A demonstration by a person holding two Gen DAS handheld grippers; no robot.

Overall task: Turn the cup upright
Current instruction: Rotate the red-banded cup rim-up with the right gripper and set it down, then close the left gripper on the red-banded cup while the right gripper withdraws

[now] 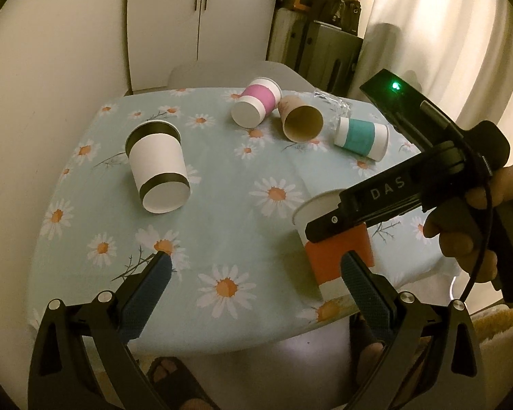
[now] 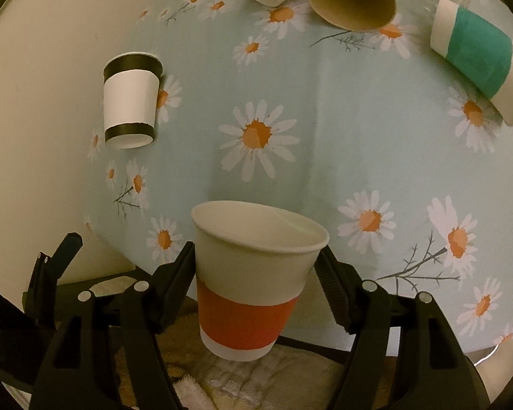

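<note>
Right hand-held gripper (image 2: 254,266) clamps one orange-banded cup (image 2: 253,283); four paper cups lie toppled.

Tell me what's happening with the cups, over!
Right tool shut on orange-band cup, mouth up, near table edge. Left tool open, empty. Five other cups on their sides. Nothing blocking.

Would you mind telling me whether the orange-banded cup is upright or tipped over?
Upright: the orange-banded cup shows its open mouth on top, held between the right hand-held gripper fingers.
</note>
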